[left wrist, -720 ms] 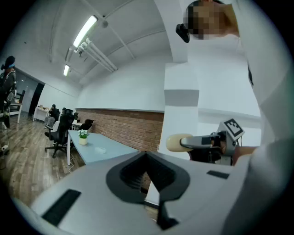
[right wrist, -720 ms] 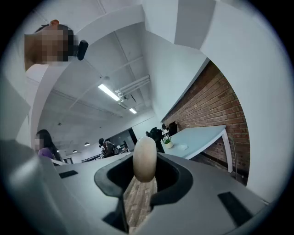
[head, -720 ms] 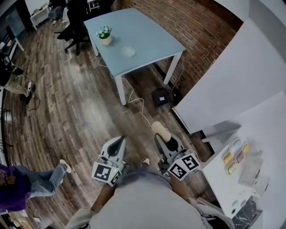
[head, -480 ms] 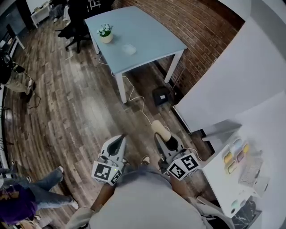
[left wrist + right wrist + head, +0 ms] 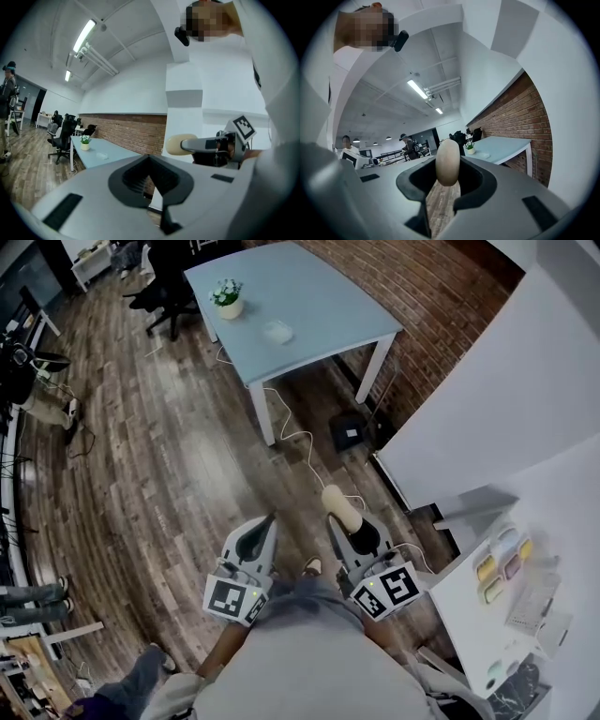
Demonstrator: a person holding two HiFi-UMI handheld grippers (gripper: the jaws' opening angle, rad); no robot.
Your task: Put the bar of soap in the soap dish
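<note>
A beige oval bar of soap [image 5: 340, 506] sticks out of my right gripper [image 5: 343, 518], which is shut on it and held level over the wooden floor. The right gripper view shows the soap [image 5: 447, 163] edge-on between the jaws. My left gripper [image 5: 269, 522] is level beside it, shut with nothing in it; its jaws meet in the left gripper view [image 5: 150, 157]. Far ahead, a small white soap dish [image 5: 277, 331] lies on the pale blue table [image 5: 319, 306], also visible in the right gripper view [image 5: 484, 155].
A potted plant [image 5: 228, 298] stands on the blue table near the dish. A black box [image 5: 352, 434] with a white cable lies on the floor by the brick wall [image 5: 422, 296]. At the right is a white counter [image 5: 469, 615] with coloured containers [image 5: 502, 563]. Office chairs stand behind the table.
The head view has shifted, so table and grippers sit slightly further right. A person in jeans at the lower left has walked toward the bottom edge. The soap stays gripped.
</note>
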